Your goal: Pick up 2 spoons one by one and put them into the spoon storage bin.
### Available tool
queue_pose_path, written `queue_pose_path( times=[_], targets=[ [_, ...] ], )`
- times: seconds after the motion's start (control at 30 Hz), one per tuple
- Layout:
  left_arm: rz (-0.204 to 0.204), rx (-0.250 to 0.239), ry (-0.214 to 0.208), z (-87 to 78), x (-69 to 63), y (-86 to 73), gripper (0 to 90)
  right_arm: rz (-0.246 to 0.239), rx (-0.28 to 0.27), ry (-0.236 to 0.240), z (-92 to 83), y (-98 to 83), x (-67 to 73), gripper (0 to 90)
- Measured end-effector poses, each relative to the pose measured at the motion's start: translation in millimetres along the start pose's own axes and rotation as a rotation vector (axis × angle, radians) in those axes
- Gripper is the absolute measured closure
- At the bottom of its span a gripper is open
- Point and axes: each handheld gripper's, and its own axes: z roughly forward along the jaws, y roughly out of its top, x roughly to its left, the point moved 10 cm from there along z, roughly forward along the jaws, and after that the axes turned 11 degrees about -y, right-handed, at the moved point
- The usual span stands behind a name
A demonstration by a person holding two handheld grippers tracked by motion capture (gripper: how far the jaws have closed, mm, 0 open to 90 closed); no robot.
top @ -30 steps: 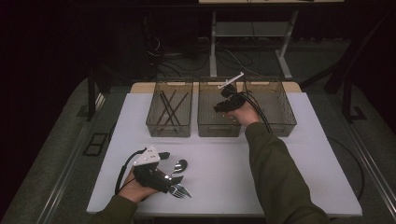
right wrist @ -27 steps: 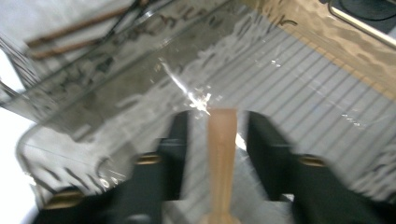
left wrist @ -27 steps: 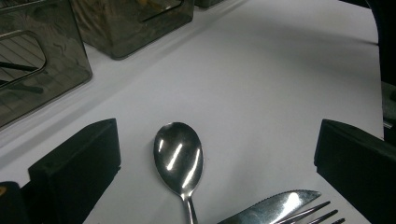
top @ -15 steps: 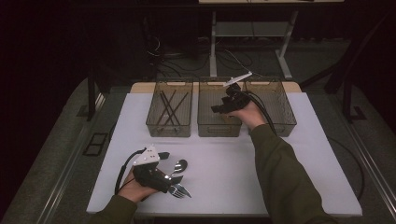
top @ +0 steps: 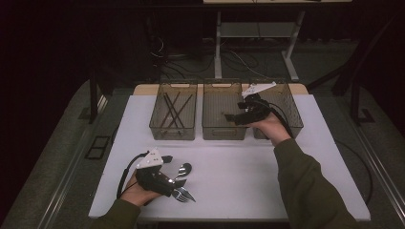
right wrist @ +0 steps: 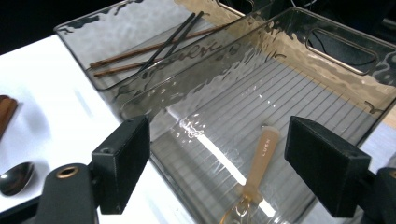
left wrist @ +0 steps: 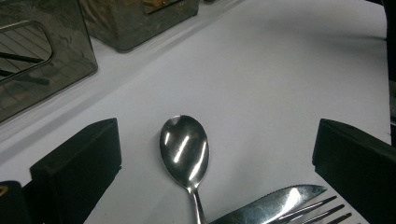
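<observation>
The right claw [top: 235, 117] has just been opening; its jaws stand wide with nothing between them, above the middle bin [right wrist: 299, 93]. On that bin's ribbed floor lies one translucent amber utensil [right wrist: 259, 170], its flat handle lettered. The left claw [left wrist: 210, 163] rests open on the white desk [top: 248, 167] around one shiny spoon [left wrist: 184, 149], beside one serrated knife [left wrist: 275, 203] and one fork [left wrist: 322, 212]. Three clear bins stand in a row; the left bin [top: 173, 110] holds dark chopsticks [top: 172, 109].

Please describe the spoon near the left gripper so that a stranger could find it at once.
On the white table, look at the near left edge, where the left gripper rests. The spoon lies between its open jaws. Its round, smooth bowl sets it apart from the fork and the toothed knife beside it.
</observation>
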Motion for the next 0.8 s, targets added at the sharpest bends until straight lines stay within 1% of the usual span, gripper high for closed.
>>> queue_pose_path(
  times=[0.13, 0.23, 0.33, 0.47, 0.57, 0.7, 0.8],
  targets=[
    [0.002, 0.008, 0.003, -0.4, 0.4, -0.9, 0.8, 0.002, -0.03, -0.006, -12.8, -3.4, 1.7, 20.2],
    [-0.001, 0.008, 0.006, -0.6, 0.6, -1.0, 1.4, 0.018, -0.044, -0.013, -21.8, -10.0, 2.9, 18.9],
    [0.002, 0.019, 0.007, -1.1, 1.2, -2.1, 1.9, 0.022, -0.067, -0.022, -28.4, -16.8, 3.9, 17.9],
    [0.002, 0.02, 0.01, -1.1, 1.6, -2.2, 2.8, 0.036, -0.09, -0.025, -37.7, -29.8, 6.2, 17.9],
    [0.001, 0.023, 0.015, -1.7, 2.5, -2.6, 3.5, 0.04, -0.094, -0.03, -41.9, -40.3, 7.1, 14.7],
    [-0.004, 0.024, 0.023, -2.1, 3.4, -3.1, 4.8, 0.056, -0.096, -0.035, -48.3, -56.8, 6.8, 14.7],
    [-0.008, 0.027, 0.029, -2.8, 4.6, -3.7, 5.6, 0.059, -0.098, -0.049, -52.2, -68.8, 4.8, 14.7]
  ],
)
